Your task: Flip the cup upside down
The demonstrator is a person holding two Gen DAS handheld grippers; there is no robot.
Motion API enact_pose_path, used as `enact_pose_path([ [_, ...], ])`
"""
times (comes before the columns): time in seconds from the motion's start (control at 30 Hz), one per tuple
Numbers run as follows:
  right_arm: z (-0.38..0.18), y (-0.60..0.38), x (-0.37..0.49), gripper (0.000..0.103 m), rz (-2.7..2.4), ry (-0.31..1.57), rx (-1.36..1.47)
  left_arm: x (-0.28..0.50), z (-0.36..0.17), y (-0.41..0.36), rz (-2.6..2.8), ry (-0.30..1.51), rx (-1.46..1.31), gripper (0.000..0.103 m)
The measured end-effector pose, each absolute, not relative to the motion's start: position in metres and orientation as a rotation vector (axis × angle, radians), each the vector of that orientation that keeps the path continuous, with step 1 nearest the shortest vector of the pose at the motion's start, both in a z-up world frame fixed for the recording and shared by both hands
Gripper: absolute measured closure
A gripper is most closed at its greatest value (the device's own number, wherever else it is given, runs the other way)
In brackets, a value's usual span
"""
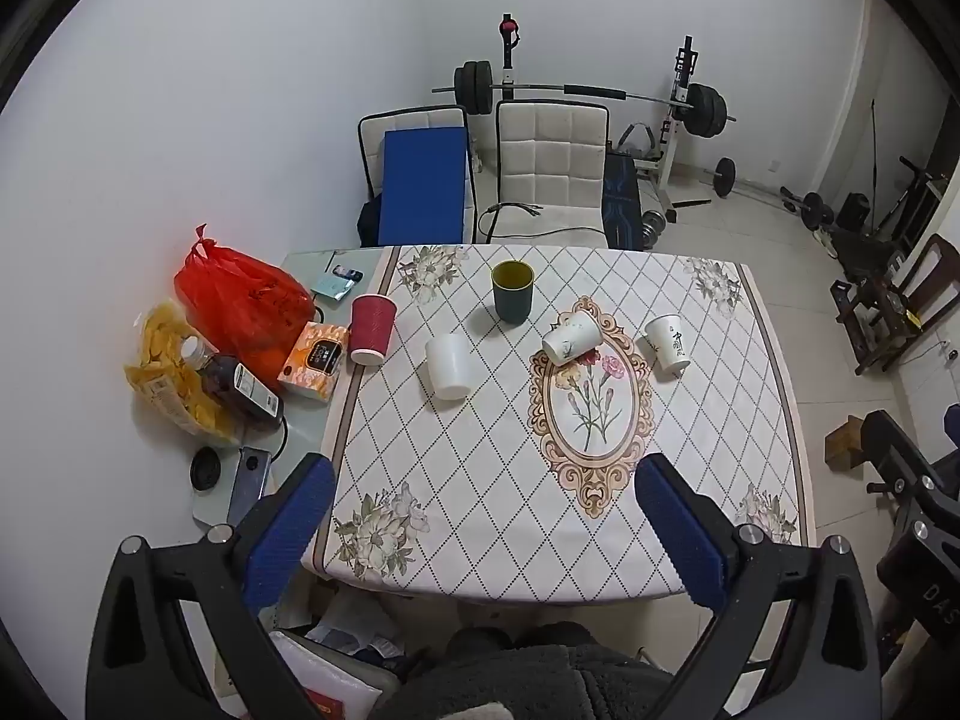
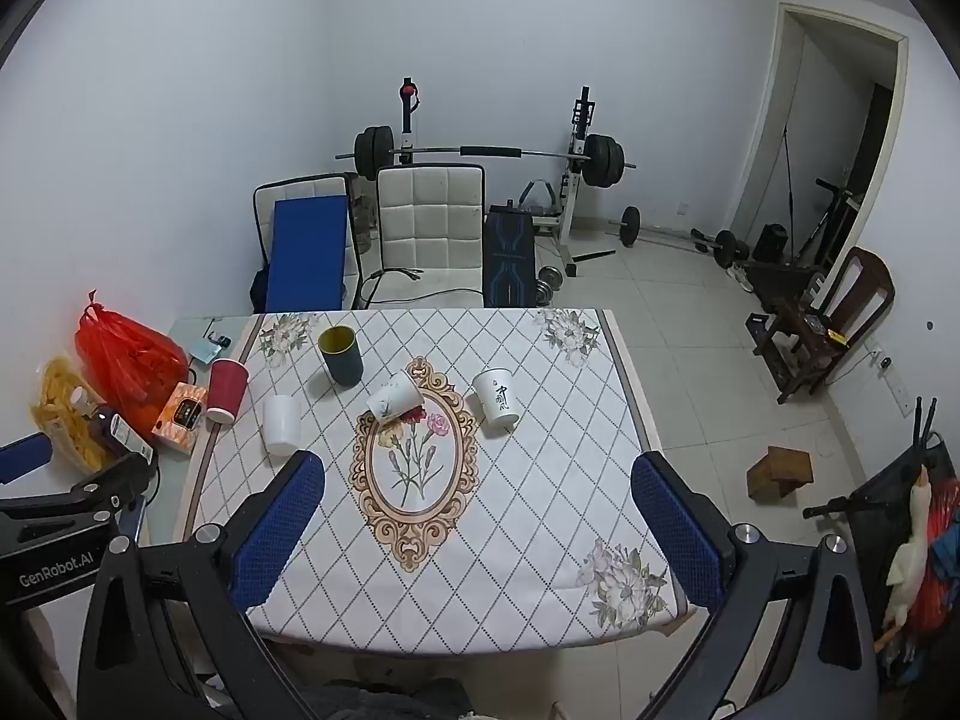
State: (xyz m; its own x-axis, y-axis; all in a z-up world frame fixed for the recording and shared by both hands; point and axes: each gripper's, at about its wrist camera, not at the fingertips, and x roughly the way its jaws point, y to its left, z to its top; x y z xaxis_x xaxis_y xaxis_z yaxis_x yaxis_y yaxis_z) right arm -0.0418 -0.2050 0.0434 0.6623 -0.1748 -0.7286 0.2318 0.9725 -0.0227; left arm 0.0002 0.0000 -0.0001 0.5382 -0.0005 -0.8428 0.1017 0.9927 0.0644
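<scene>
Several cups stand on the patterned tablecloth [image 1: 480, 480]. A dark green cup [image 1: 512, 291] [image 2: 341, 356] stands upright with its yellow inside showing. A red paper cup [image 1: 371, 329] [image 2: 226, 390], a plain white cup [image 1: 447, 366] [image 2: 281, 424] and a white printed cup [image 1: 667, 344] [image 2: 495, 397] stand mouth down. Another white cup [image 1: 570, 338] [image 2: 393, 397] lies tilted on its side. My left gripper [image 1: 486, 516] is open and empty over the near table edge. My right gripper [image 2: 480, 516] is open and empty there too.
A red bag [image 1: 240, 300], a snack bag [image 1: 165, 372], a bottle [image 1: 237, 387], an orange box [image 1: 315, 360] and a phone [image 1: 249, 480] crowd the table's left side. Two chairs [image 1: 549, 168] stand behind the table. A barbell rack [image 1: 600, 96] is at the back wall.
</scene>
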Motion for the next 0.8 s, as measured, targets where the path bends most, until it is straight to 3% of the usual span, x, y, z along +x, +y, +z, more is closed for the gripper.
enact_pose_path([
  [0.8, 0.0473, -0.2023, -0.0468, 0.0, -0.229, 0.813, 0.074, 0.0011, 0.0027, -0.0005, -0.063, 0.985, 0.106, 0.0],
])
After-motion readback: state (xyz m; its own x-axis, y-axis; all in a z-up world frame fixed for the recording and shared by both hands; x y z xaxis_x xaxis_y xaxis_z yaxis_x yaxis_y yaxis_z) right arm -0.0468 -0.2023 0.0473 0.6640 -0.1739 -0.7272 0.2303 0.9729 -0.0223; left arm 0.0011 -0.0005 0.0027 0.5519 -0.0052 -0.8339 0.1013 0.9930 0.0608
